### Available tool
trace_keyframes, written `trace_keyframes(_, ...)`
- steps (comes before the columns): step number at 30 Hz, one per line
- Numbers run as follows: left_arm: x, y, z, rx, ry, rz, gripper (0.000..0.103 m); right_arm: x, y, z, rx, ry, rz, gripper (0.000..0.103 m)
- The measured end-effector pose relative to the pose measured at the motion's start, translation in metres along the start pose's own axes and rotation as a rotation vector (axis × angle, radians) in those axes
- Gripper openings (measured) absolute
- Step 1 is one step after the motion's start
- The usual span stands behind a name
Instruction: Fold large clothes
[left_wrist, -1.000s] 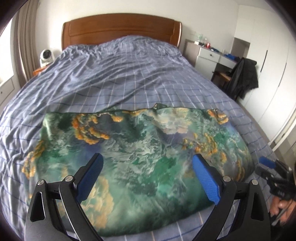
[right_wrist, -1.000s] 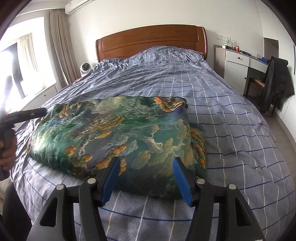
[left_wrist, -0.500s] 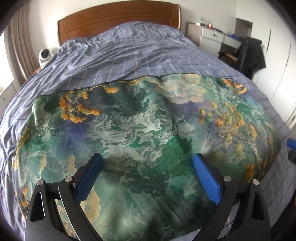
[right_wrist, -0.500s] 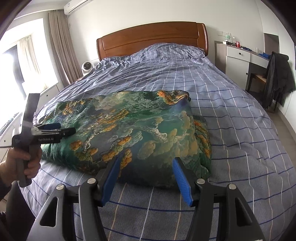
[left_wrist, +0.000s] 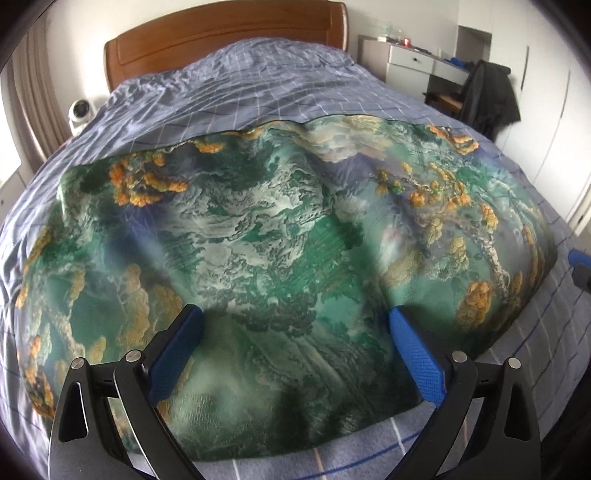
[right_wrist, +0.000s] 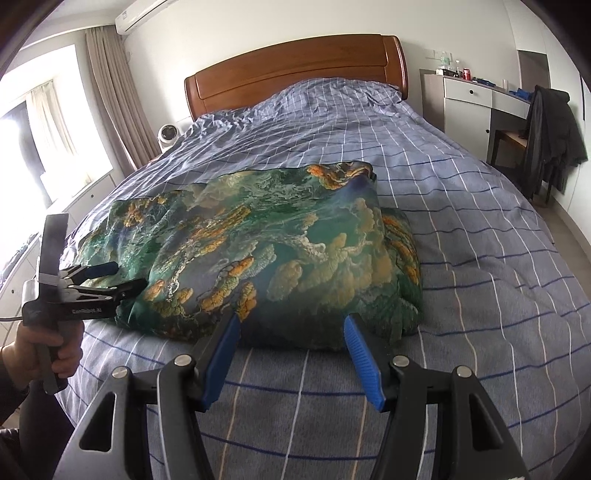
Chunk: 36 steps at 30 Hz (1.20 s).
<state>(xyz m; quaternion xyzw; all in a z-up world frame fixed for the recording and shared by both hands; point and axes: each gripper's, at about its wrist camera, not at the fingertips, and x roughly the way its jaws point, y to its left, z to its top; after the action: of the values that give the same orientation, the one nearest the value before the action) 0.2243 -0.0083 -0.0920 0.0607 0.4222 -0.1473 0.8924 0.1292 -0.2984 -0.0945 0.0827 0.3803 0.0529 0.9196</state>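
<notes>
A large garment printed in green, blue and orange (left_wrist: 288, 236) (right_wrist: 266, 251) lies folded on the blue checked bed cover (right_wrist: 461, 229). My left gripper (left_wrist: 295, 317) hovers close over the near part of the cloth, jaws wide open, nothing between the pads. In the right wrist view that same left gripper (right_wrist: 122, 275) is at the garment's left corner, held by a hand (right_wrist: 55, 350). My right gripper (right_wrist: 291, 325) is open just before the garment's near edge, its fingertips at the hem, gripping nothing.
A wooden headboard (right_wrist: 295, 70) closes the far end of the bed. A white desk with drawers (right_wrist: 476, 107) and a dark jacket on a chair (right_wrist: 554, 133) stand at the right. A small white fan (right_wrist: 169, 136) and curtains (right_wrist: 110, 96) are at the left.
The left gripper has come down and closer to the garment, which now fills its view. It has also come into the right wrist view at the cloth's left corner. The right gripper has barely moved.
</notes>
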Motion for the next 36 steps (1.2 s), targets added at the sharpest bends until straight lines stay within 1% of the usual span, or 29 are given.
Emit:
trace_keyframes(2, -0.009, 0.0, 0.0, -0.009, 0.013, -0.022, 0.099, -0.004, -0.001, -0.001, 0.0, -0.004, -0.002, 0.06)
trace_keyframes(4, -0.021, -0.002, -0.004, 0.006, 0.018, -0.042, 0.099, -0.006, -0.004, -0.001, 0.002, -0.003, -0.013, 0.06)
trace_keyframes(5, -0.027, -0.003, -0.007, 0.014, 0.015, -0.049, 0.099, -0.005, -0.007, -0.001, 0.011, 0.002, -0.02, 0.062)
trace_keyframes(6, -0.033, -0.004, -0.01, 0.02, 0.01, -0.055, 0.099, -0.004, -0.011, -0.001, 0.023, 0.008, -0.025, 0.068)
trace_keyframes(7, -0.04, -0.005, -0.014, 0.023, 0.006, -0.061, 0.099, -0.002, -0.017, -0.001, 0.053, 0.017, -0.029, 0.072)
trace_keyframes(8, -0.044, -0.004, -0.016, 0.022, 0.003, -0.065, 0.099, 0.0, -0.022, -0.001, 0.082, 0.026, -0.026, 0.08)
trace_keyframes(9, -0.05, -0.003, -0.019, 0.015, -0.003, -0.068, 0.099, 0.004, -0.03, -0.002, 0.13, 0.036, -0.015, 0.082)
trace_keyframes(10, -0.053, -0.003, -0.02, 0.008, -0.007, -0.069, 0.099, 0.008, -0.037, -0.002, 0.181, 0.037, 0.006, 0.082)
trace_keyframes(11, -0.056, -0.001, -0.02, -0.003, -0.011, -0.071, 0.099, 0.013, -0.044, -0.003, 0.235, 0.037, 0.038, 0.084)
trace_keyframes(12, -0.059, 0.0, -0.02, -0.015, -0.017, -0.074, 0.099, 0.021, -0.051, -0.004, 0.278, 0.043, 0.066, 0.089)
trace_keyframes(13, -0.062, 0.001, -0.02, -0.028, -0.021, -0.076, 0.099, 0.029, -0.057, -0.005, 0.32, 0.059, 0.074, 0.091)
trace_keyframes(14, -0.064, 0.002, -0.02, -0.038, -0.024, -0.078, 0.099, 0.041, -0.069, -0.007, 0.409, 0.078, 0.065, 0.093)
trace_keyframes(15, -0.066, 0.004, -0.019, -0.046, -0.027, -0.078, 0.099, 0.048, -0.074, -0.01, 0.472, 0.073, 0.081, 0.093)
trace_keyframes(16, -0.068, 0.005, -0.019, -0.053, -0.031, -0.078, 0.099, 0.056, -0.084, -0.014, 0.564, 0.064, 0.126, 0.094)
trace_keyframes(18, -0.072, 0.006, -0.019, -0.058, -0.036, -0.077, 0.099, 0.066, -0.096, -0.02, 0.703, 0.048, 0.152, 0.1)
trace_keyframes(20, -0.071, 0.007, -0.02, -0.063, -0.029, -0.076, 0.099, 0.072, -0.099, -0.023, 0.778, 0.009, 0.167, 0.1)
trace_keyframes(23, -0.069, 0.007, -0.02, -0.074, -0.016, -0.074, 0.099, 0.082, -0.093, -0.017, 0.789, 0.01, 0.168, 0.1)
trace_keyframes(24, -0.069, 0.007, -0.021, -0.082, -0.018, -0.08, 0.099, 0.085, -0.091, -0.015, 0.785, 0.014, 0.16, 0.099)
trace_keyframes(25, -0.07, 0.009, -0.021, -0.089, -0.02, -0.086, 0.099, 0.087, -0.09, -0.014, 0.781, 0.018, 0.142, 0.095)
trace_keyframes(27, -0.072, 0.011, -0.022, -0.1, -0.021, -0.091, 0.099, 0.087, -0.092, -0.013, 0.773, 0.025, 0.111, 0.067)
trace_keyframes(28, -0.073, 0.013, -0.022, -0.102, -0.019, -0.093, 0.099, 0.085, -0.093, -0.012, 0.764, 0.02, 0.1, 0.061)
trace_keyframes(30, -0.076, 0.016, -0.019, -0.103, -0.018, -0.095, 0.099, 0.074, -0.089, -0.008, 0.715, -0.01, 0.082, 0.041)
trace_keyframes(33, -0.089, 0.022, 0.0, -0.093, -0.042, -0.117, 0.099, 0.05, -0.061, 0.01, 0.533, -0.086, 0.015, 0.032)
trace_keyframes(35, -0.1, 0.023, 0.019, -0.079, -0.064, -0.153, 0.099, 0.03, -0.035, 0.026, 0.397, -0.15, -0.016, 0.031)
trace_keyframes(36, -0.108, 0.022, 0.033, -0.069, -0.078, -0.189, 0.099, 0.022, -0.025, 0.031, 0.345, -0.175, -0.024, 0.03)
